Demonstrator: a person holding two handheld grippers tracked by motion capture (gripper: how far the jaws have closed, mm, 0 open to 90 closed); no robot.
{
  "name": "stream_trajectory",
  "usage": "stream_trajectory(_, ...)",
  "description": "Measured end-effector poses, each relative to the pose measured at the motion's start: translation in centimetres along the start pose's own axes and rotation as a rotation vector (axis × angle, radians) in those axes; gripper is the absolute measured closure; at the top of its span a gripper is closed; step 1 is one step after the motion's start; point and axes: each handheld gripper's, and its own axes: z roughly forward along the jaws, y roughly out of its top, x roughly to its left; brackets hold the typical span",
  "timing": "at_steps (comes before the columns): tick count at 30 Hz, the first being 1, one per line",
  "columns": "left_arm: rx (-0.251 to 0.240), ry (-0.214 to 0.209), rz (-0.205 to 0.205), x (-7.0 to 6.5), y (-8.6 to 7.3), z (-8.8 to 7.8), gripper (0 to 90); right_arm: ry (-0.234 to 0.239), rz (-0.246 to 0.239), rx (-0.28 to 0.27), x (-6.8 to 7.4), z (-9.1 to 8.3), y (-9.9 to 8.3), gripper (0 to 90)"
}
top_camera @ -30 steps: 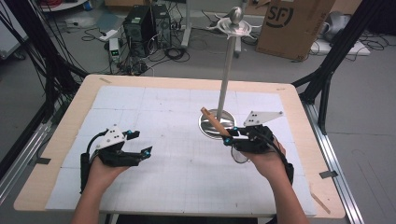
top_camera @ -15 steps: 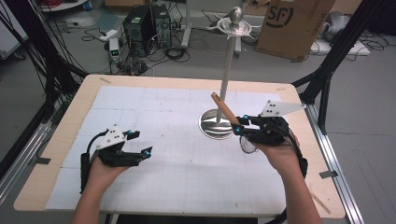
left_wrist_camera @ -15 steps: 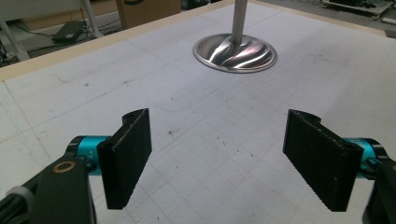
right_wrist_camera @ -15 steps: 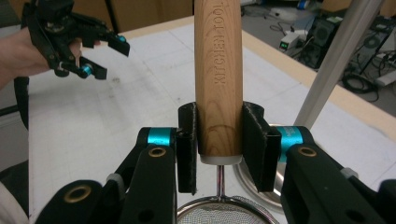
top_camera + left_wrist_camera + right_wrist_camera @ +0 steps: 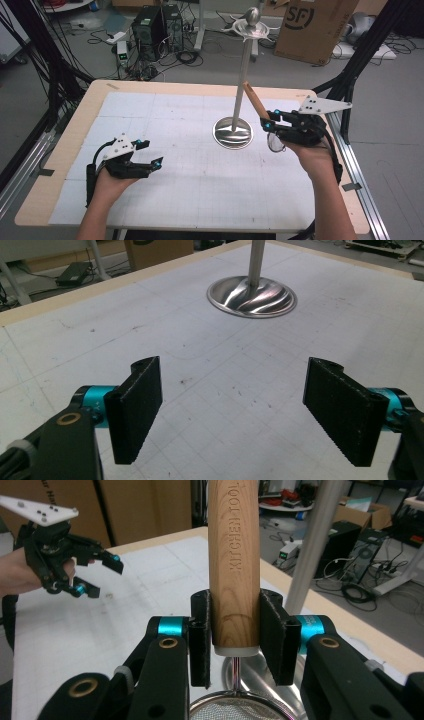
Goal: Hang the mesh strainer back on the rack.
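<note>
Jaws of the right gripper (image 5: 235,640) pinch a strainer's (image 5: 235,707) round wooden handle (image 5: 233,565); left gripper (image 5: 235,405) gapes.

left claw (image 5: 232,410): jaws wide apart, nothing between | stand base (image 5: 252,296) ahead on gridded mat (image 5: 200,360)

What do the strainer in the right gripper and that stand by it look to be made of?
Strainer: the handle looks like unpainted wood, with visible grain and stamped lettering; below it are a shiny metal neck and fine wire mesh, probably steel. The right gripper is clamped on the handle. Stand: polished metal by the look of it, its round base mirror-bright with reflections, its pole matte silver.
</note>
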Motion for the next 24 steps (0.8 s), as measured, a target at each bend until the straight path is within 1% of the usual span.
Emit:
stream_trajectory(2,0.000,-0.003,0.002,0.0,0.0,0.0,24.2,-0.016,-0.003,-0.003,-0.2,-0.3,0.3,68.1)
stream_trajectory(10,0.001,0.001,-0.001,0.0,0.0,0.0,24.2,-0.043,-0.014,-0.019,-0.9,-1.4,1.8,68.1)
stream_trajectory(12,0.002,0.000,-0.001,0.0,0.0,0.0,24.2,-0.049,-0.023,-0.025,-1.0,-1.6,2.2,68.1)
stream_trajectory(14,0.003,-0.001,0.000,0.0,0.0,0.0,24.2,-0.059,-0.020,-0.025,-1.1,-1.9,2.5,68.1)
stream_trajectory(21,0.001,-0.009,0.004,0.0,0.0,0.0,24.0,-0.083,-0.021,-0.053,-1.8,-2.9,3.8,68.1)
stream_trajectory(24,-0.003,-0.010,0.001,0.0,0.0,0.0,24.0,-0.100,-0.024,-0.044,-2.1,-3.2,4.4,68.1)
